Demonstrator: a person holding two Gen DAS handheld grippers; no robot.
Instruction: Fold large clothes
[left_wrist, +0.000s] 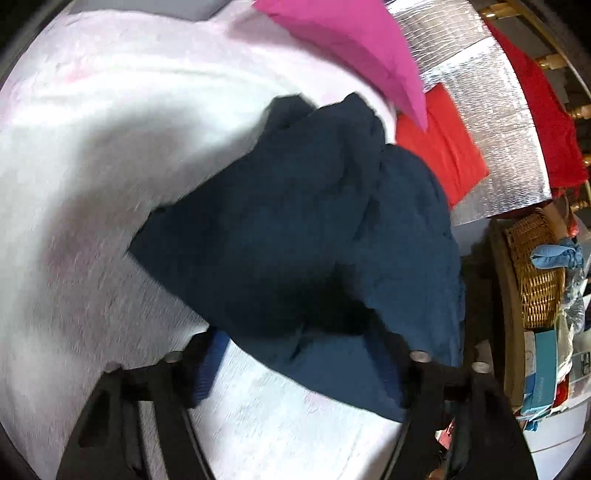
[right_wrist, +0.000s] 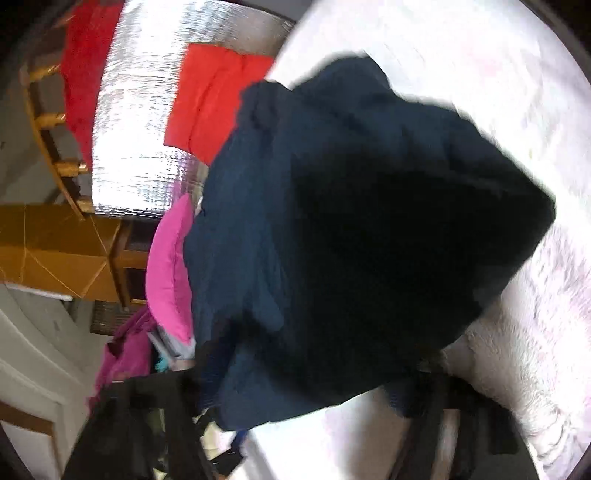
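Black fingers (left_wrist: 295, 373) of my left gripper are sitting lowest in the left wrist view, standing apart, with the hem of the dark blue garment (left_wrist: 295, 229) draping down between them. Whether the pads are actually pinching cloth I cannot tell; the fabric is covering the tips. From the right wrist I am seeing the same garment (right_wrist: 351, 221) bunched in a heap on the white fluffy blanket (right_wrist: 517, 184), its near edge falling over the right gripper's fingers (right_wrist: 303, 406); the grip there I cannot tell either, as blur and cloth are hiding the pads. I am noting a pink cloth (left_wrist: 354, 48) lying beyond the garment, a folded red cloth (left_wrist: 443, 147) resting on a silver quilted sheet (left_wrist: 498, 110), and a wicker basket (left_wrist: 535, 273) standing off to the side in the left view.
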